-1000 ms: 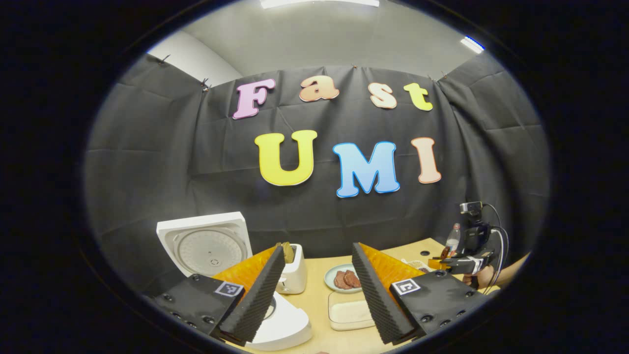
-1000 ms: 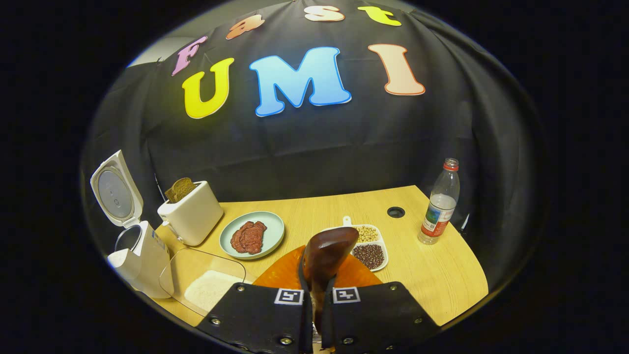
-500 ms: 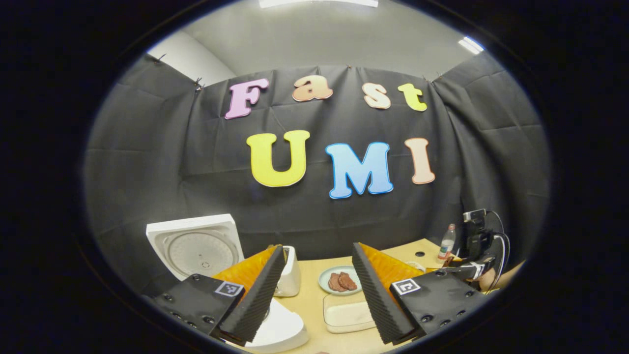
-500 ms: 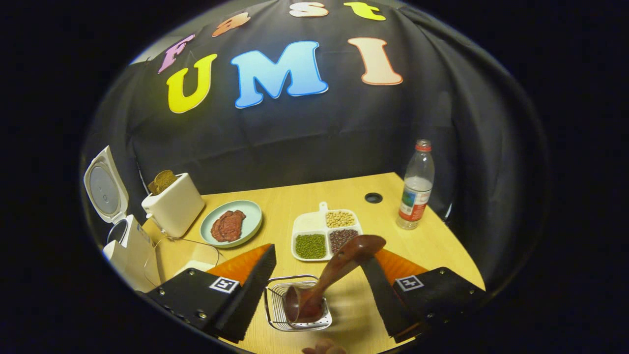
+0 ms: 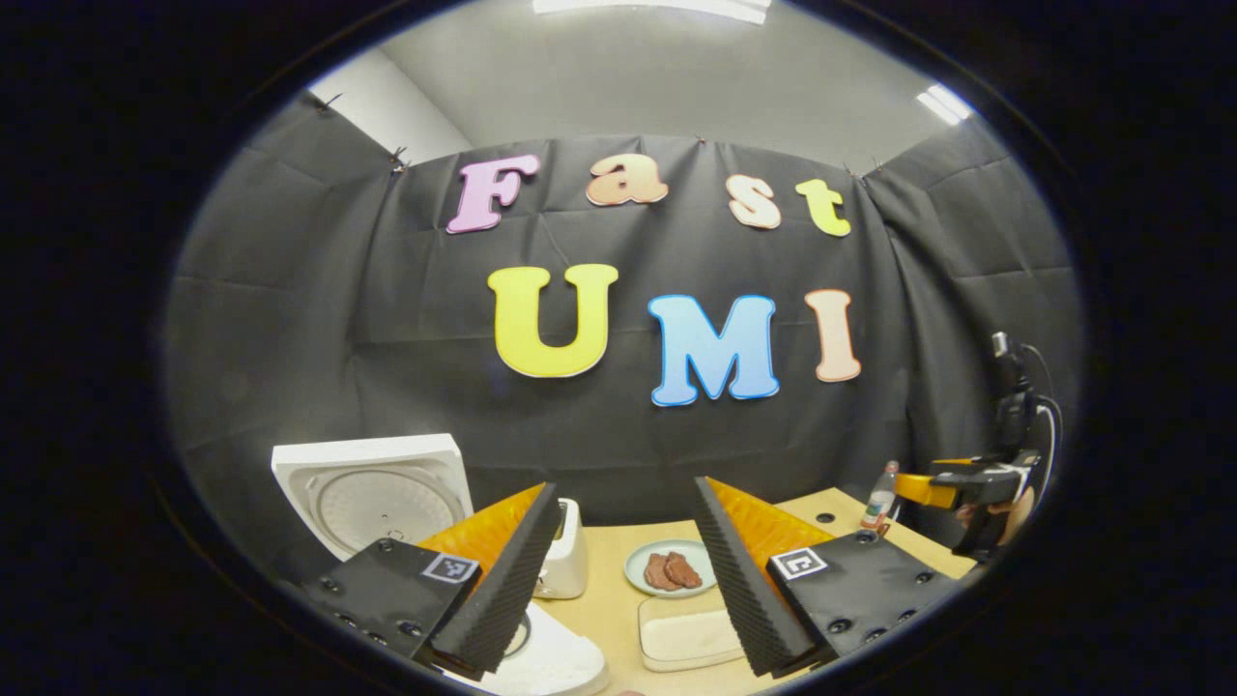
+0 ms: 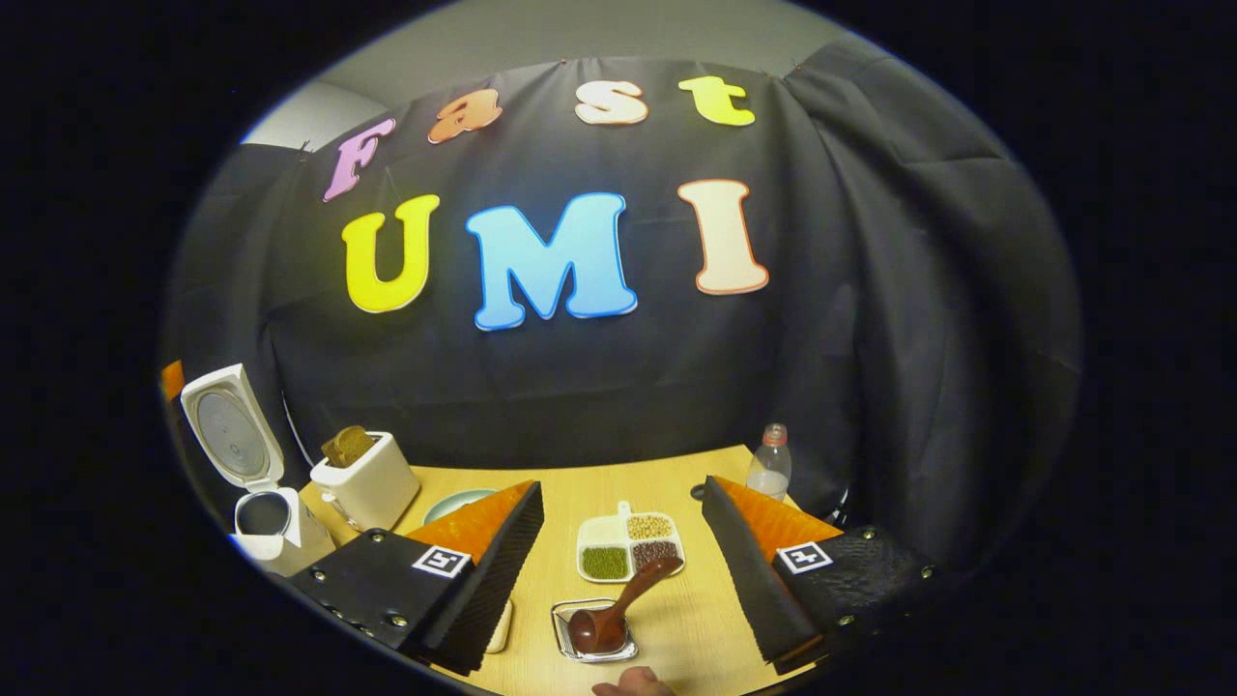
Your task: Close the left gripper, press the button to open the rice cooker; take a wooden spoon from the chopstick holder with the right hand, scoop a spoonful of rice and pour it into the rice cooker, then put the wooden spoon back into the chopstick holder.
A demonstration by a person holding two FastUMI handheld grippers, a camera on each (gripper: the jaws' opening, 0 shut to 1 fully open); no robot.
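Note:
The white rice cooker (image 6: 266,522) stands at the table's left with its lid (image 5: 367,488) raised; its body (image 5: 556,665) lies just below my left gripper. The brown wooden spoon (image 6: 618,609) leans in the wire chopstick holder (image 6: 580,646) near the front edge, bowl end down. My right gripper (image 6: 623,483) hangs open above and behind the holder, touching nothing. My left gripper (image 5: 626,488) is open too, nothing between its fingers. A clear container of rice (image 5: 691,640) sits right of the cooker. In the left gripper view, the right gripper (image 5: 966,478) is held up at the far right.
A white toaster (image 6: 367,483) with bread stands behind the cooker. A pale green plate with meat (image 5: 672,570), a divided dish of beans (image 6: 628,546) and a water bottle (image 6: 770,469) occupy the wooden table (image 6: 696,619). A fingertip (image 6: 628,686) shows at the bottom edge.
My right gripper opened, left the spoon standing in the holder, then rose and drew back. The left gripper lifted slightly and stayed open.

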